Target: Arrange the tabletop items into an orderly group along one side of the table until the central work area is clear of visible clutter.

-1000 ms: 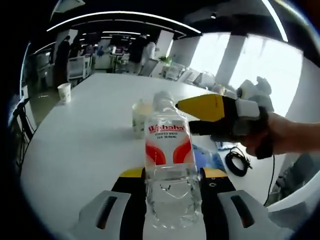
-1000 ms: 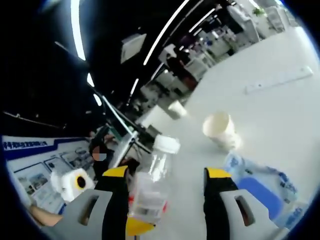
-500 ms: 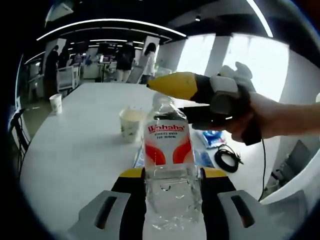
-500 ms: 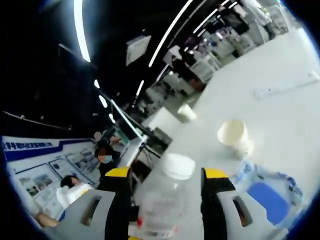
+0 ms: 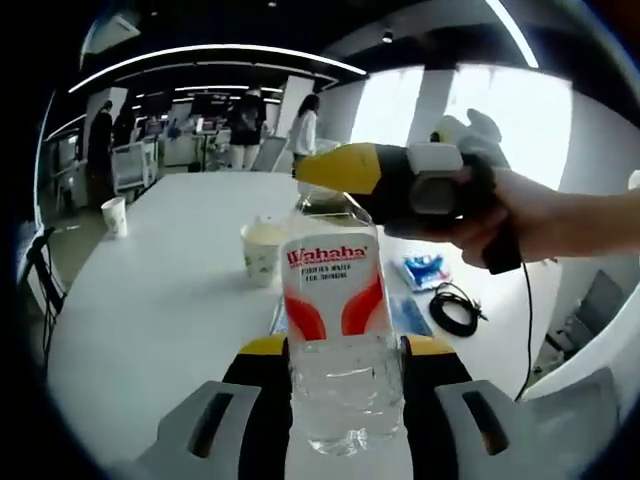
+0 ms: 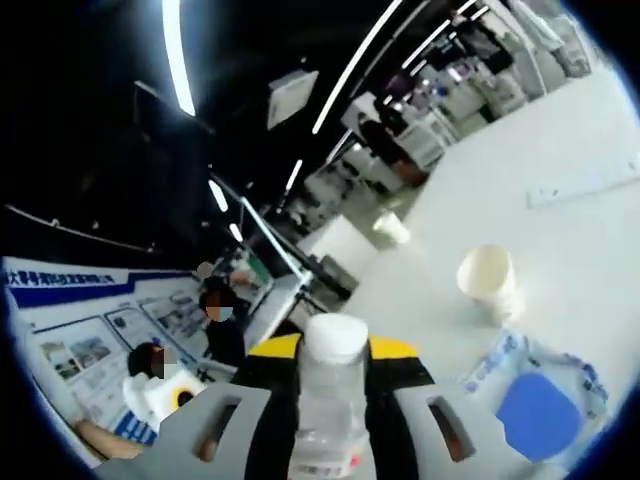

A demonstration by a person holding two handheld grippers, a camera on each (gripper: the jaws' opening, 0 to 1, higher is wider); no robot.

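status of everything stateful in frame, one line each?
Clear plastic Wahaha water bottle: upright, white cap on, gripped at both body and neck.
Left gripper: shut on the bottle's lower body.
Right gripper: shut on the bottle's neck, under the cap.
White paper cup: upright on the white table, open-topped.
Small paper cup: upright near the table's edge.
Black cable: coiled.

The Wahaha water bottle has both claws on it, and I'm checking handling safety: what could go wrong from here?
1. The left claw squeezes the Wahaha water bottle body while the right claw pinches its neck; opposing pulls could buckle it.
2. If it slips, it may hit the paper cup on the white table.
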